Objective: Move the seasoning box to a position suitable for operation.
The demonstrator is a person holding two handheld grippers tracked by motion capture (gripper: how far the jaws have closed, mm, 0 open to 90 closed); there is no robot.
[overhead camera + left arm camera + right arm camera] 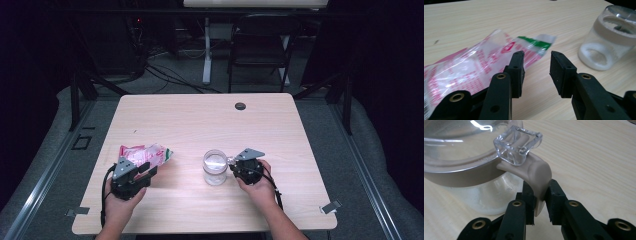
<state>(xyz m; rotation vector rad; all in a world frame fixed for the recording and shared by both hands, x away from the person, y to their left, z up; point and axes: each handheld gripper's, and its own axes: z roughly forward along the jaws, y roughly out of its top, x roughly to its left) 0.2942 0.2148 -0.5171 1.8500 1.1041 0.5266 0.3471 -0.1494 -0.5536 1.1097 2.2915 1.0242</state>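
Pale wood table (200, 120) in dark room, folding chair (260, 45) behind. Left gripper (537, 67) at table's near left, jaws spread and empty, red-and-white plastic packet (474, 70) lying flat just beside left jaw. Clear jar (215, 167) upright near centre, white powder at bottom. Right gripper (540, 197) pinching jar's beige handle (539, 177), jaws pressed on both sides.

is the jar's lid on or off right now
On: the clear lid sits on the jar inside its tan rim, right gripper clamping the latch tab.
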